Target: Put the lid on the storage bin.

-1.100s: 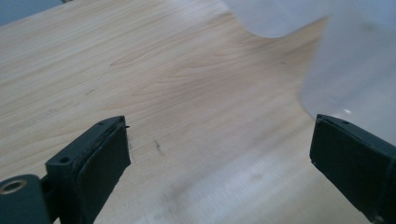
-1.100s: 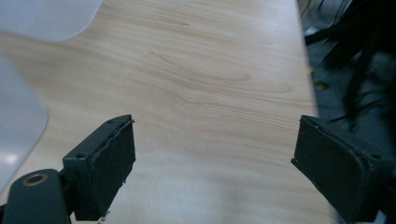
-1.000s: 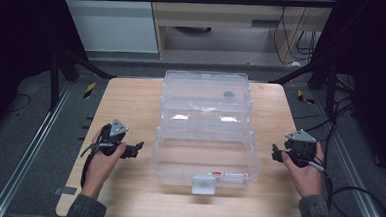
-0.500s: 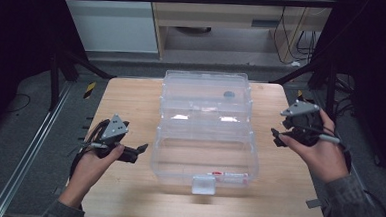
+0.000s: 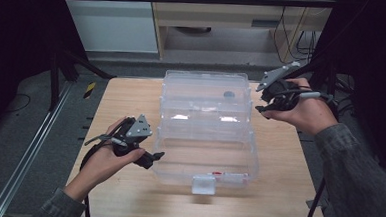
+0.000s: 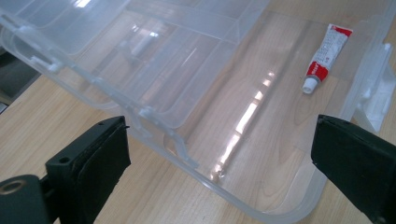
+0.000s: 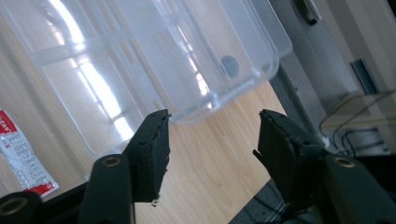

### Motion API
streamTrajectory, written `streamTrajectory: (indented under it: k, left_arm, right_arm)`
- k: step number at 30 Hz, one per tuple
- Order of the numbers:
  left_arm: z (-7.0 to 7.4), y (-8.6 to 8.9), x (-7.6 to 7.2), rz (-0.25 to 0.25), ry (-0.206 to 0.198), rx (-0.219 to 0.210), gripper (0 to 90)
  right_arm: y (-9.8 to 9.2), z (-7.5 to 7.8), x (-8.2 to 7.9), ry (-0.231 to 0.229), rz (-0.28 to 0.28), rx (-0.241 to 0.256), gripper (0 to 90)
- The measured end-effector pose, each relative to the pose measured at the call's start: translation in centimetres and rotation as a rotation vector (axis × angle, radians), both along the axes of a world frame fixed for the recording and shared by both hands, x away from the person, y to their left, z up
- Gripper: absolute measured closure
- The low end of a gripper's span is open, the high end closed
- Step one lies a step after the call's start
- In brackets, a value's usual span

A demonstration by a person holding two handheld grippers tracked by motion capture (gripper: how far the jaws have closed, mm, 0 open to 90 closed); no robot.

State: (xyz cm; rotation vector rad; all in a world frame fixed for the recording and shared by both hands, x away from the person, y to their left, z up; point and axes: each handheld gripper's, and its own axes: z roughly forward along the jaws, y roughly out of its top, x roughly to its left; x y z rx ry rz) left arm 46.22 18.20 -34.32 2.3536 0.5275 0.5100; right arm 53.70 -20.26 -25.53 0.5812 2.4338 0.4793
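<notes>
A clear plastic compartment box [image 5: 199, 151] lies open on the wooden table [image 5: 126, 105]. A small red-and-white tube [image 5: 218, 173] lies in its near half, close to the white latch [image 5: 203, 184]. A dark round disc [image 5: 228, 95] sits in the far half. My left gripper [image 5: 151, 159] is open at the box's near-left corner, and the box rim [image 6: 154, 116] runs between its jaws, with the tube [image 6: 324, 56] beyond. My right gripper [image 5: 260, 104] is open and held above the box's far-right corner [image 7: 233, 93], with the disc [image 7: 229, 65] ahead.
Bare table shows on both sides of the box. Beyond the far edge stand a pale cabinet [image 5: 105, 24] and a wooden shelf unit [image 5: 225, 20]. Dark frame posts [image 5: 58, 66] flank the table, and cables [image 5: 296, 19] hang at the back right.
My right gripper has lifted and travelled from the box's near-right side to its far-right corner. The left gripper has shifted slightly closer to the box's near-left corner.
</notes>
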Motion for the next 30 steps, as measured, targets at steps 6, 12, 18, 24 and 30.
streamTrajectory:
  k: [6, 12, 18, 24, 30]
  left_arm:
    - [-0.4, -1.4, -0.2, -0.079, 0.022, 0.023, 3.6]
    - [-1.4, -3.1, -0.6, -0.167, 0.055, 0.105, 5.5]
    - [-2.9, -4.2, -1.5, -0.24, 0.086, 0.163, 10.2]
    - [-3.9, -4.5, -1.5, -0.267, 0.122, 0.185, 17.8]
    - [-4.7, -4.7, -1.7, -0.289, 0.15, 0.197, 24.9]
  right_arm:
    - [2.5, -0.3, 1.0, 0.048, 0.117, -0.043, 49.6]
    - [4.7, -1.6, 3.0, 0.11, 0.189, -0.112, 54.4]
    - [5.9, -2.9, 4.6, 0.173, 0.227, -0.145, 56.4]
    - [6.3, -3.7, 5.2, 0.206, 0.255, -0.211, 63.0]
    - [6.6, -3.9, 5.3, 0.217, 0.275, -0.244, 67.8]
